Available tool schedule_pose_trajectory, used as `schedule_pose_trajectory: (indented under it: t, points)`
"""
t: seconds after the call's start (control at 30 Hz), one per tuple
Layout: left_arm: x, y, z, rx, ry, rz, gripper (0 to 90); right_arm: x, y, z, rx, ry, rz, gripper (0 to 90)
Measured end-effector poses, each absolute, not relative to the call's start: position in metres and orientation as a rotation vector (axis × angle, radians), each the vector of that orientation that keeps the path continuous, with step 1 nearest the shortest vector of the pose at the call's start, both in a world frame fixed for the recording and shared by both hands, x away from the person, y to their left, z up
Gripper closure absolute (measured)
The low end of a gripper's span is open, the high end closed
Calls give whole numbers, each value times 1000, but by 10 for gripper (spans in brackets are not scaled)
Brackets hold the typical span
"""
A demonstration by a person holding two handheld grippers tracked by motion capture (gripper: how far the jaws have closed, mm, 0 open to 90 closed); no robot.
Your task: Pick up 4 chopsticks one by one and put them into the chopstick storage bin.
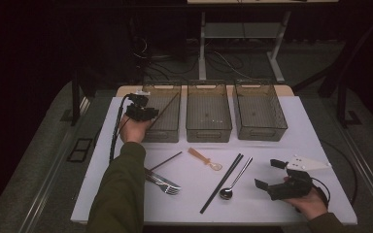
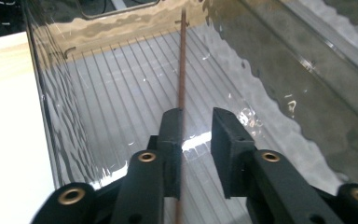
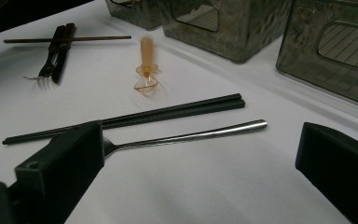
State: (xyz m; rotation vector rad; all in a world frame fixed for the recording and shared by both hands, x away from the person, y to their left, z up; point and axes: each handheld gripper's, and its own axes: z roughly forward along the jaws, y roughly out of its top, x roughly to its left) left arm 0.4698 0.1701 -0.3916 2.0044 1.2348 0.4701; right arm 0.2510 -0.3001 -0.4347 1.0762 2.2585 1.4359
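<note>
A steel spoon (image 3: 186, 136) is seen lying beside black chopsticks (image 3: 126, 119) on the white table (image 3: 205, 186) (forks (image 3: 56, 53) near its far edge), between the wide-parted jaws.

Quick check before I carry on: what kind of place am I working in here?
Probably a lab or recording workstation, not a kitchen. Cutlery is laid out on a white board before three clear bins, the surroundings are dark, and cables trail on the floor by a desk frame behind.

A thin brown chopstick (image 2: 182, 60) lies slanted in the far-left clear bin (image 1: 167, 127), its tip up at the far wall and its near end beside one jaw.
</note>
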Motion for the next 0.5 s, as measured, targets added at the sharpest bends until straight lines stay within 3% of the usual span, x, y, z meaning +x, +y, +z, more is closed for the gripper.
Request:
schedule_pose_trajectory:
  t: [0.5]
  points:
    - [443, 170, -369, 1994, 1066, 394, 509, 251, -299, -435, 1076, 2264, 1425, 12]
